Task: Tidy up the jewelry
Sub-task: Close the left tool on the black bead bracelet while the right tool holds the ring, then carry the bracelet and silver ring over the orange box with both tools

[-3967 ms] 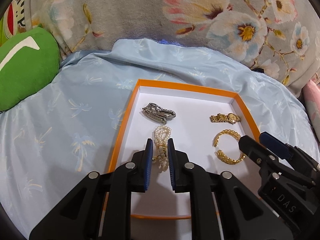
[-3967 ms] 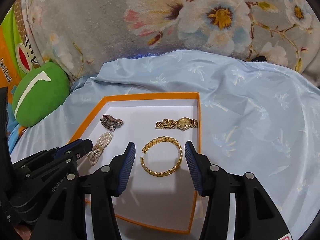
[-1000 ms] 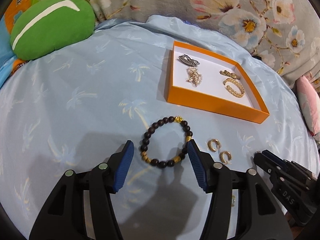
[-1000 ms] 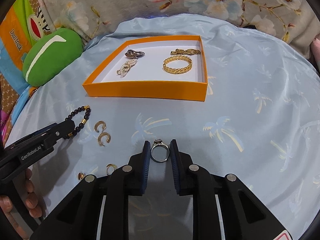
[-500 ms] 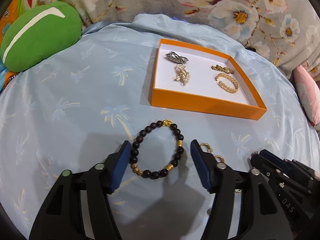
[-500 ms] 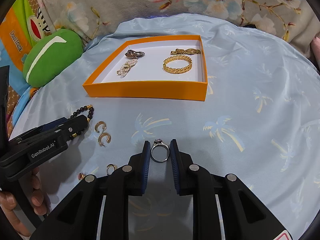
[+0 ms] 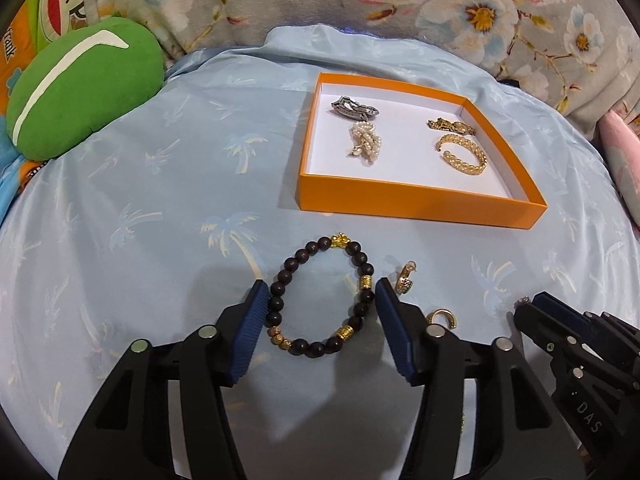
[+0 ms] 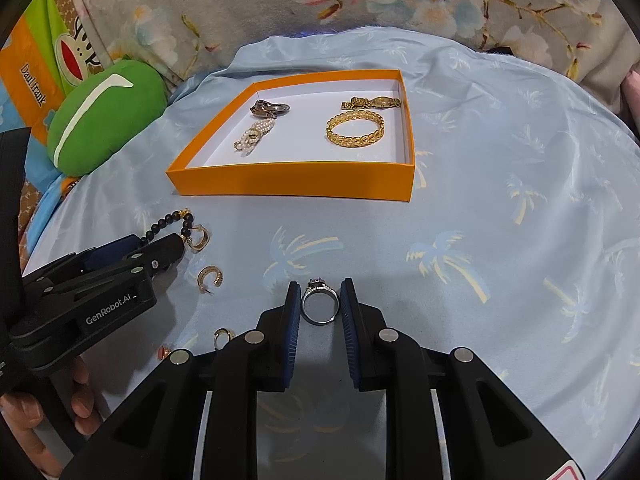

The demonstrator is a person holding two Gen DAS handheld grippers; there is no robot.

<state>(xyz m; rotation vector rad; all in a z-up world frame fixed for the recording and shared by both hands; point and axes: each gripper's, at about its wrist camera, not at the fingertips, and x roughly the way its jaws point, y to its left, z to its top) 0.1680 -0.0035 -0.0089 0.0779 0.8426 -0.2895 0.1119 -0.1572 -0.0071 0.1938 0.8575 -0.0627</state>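
Note:
An orange box (image 7: 416,200) (image 8: 292,178) with a white floor holds a silver bracelet (image 7: 354,109), a pearl bracelet (image 7: 365,142), a gold watch (image 7: 451,125) and a gold bangle (image 7: 462,154). A dark bead bracelet (image 7: 318,294) lies on the blue cloth in front of it. My left gripper (image 7: 320,300) is open, its fingers either side of the bead bracelet. My right gripper (image 8: 320,300) is shut on a silver ring (image 8: 319,300) with a stone. Two gold hoop earrings (image 8: 198,239) (image 8: 210,277) lie beside the bead bracelet.
A small gold ring (image 8: 222,336) and a tiny red piece (image 8: 163,351) lie near my right gripper's left side. A green cushion (image 7: 80,84) sits at the back left. Floral fabric (image 7: 440,4) rises behind the box. A pink cushion (image 7: 622,160) is at the right edge.
My left gripper has moved forward and lower, so its open fingers now flank the bead bracelet. My right gripper has stayed still, shut on the ring.

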